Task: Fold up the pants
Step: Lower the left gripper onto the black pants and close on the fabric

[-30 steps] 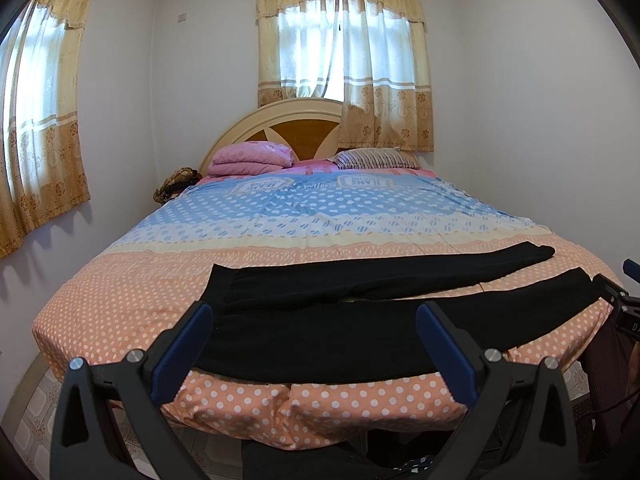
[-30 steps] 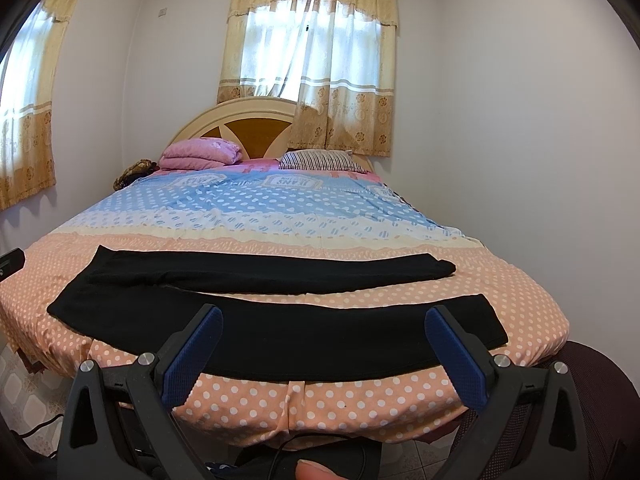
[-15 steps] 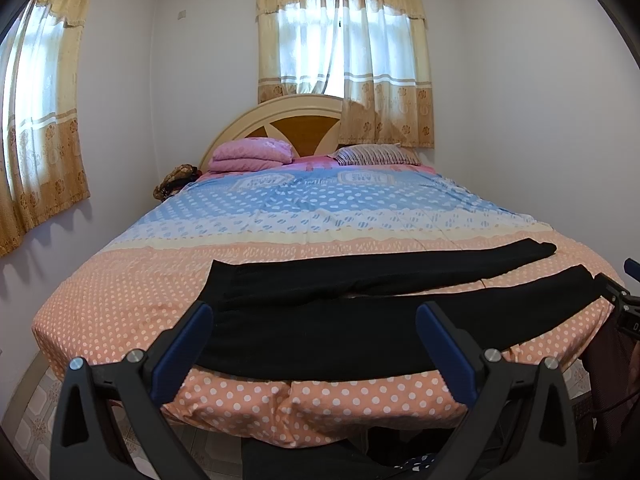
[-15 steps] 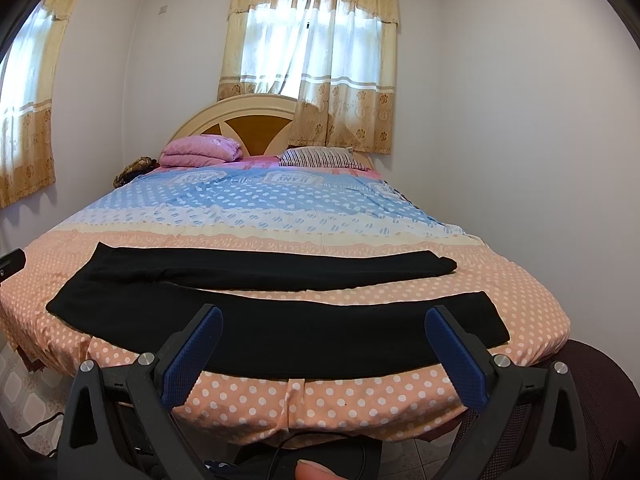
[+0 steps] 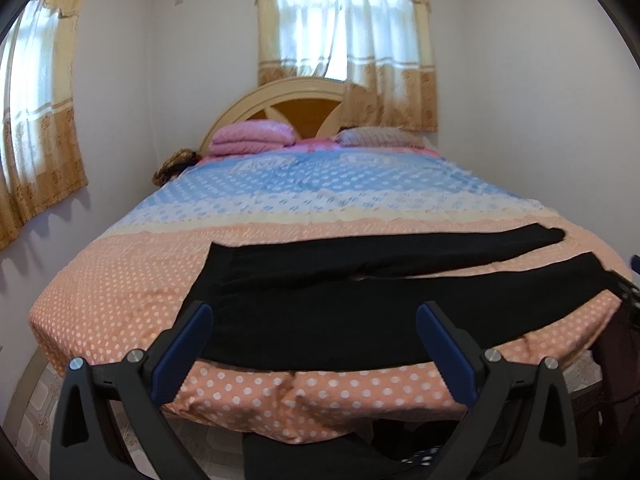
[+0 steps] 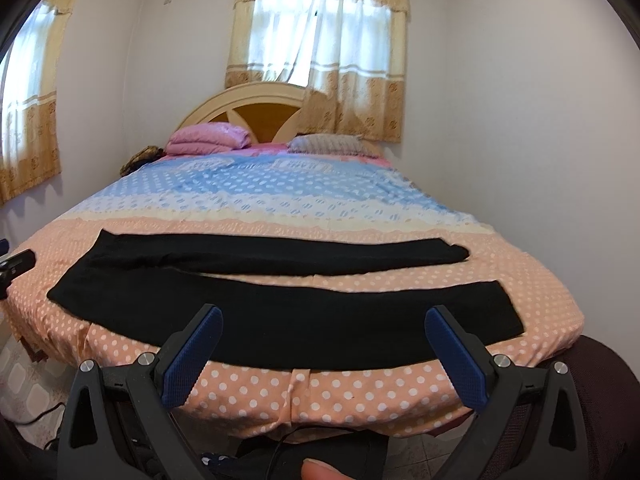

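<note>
The pants (image 5: 360, 304) are lying spread across the foot end of the bed (image 5: 120, 280), along its near edge, with the waist lying toward the bed's left edge and both legs running toward the right edge, one behind the other. Two pillows (image 5: 252, 140) are sitting at the head end, against the headboard (image 5: 240, 112), with a window (image 5: 344, 28) behind it.

Black pants (image 5: 320, 320) flat across bed's foot end, legs apart, waistband left.
</note>
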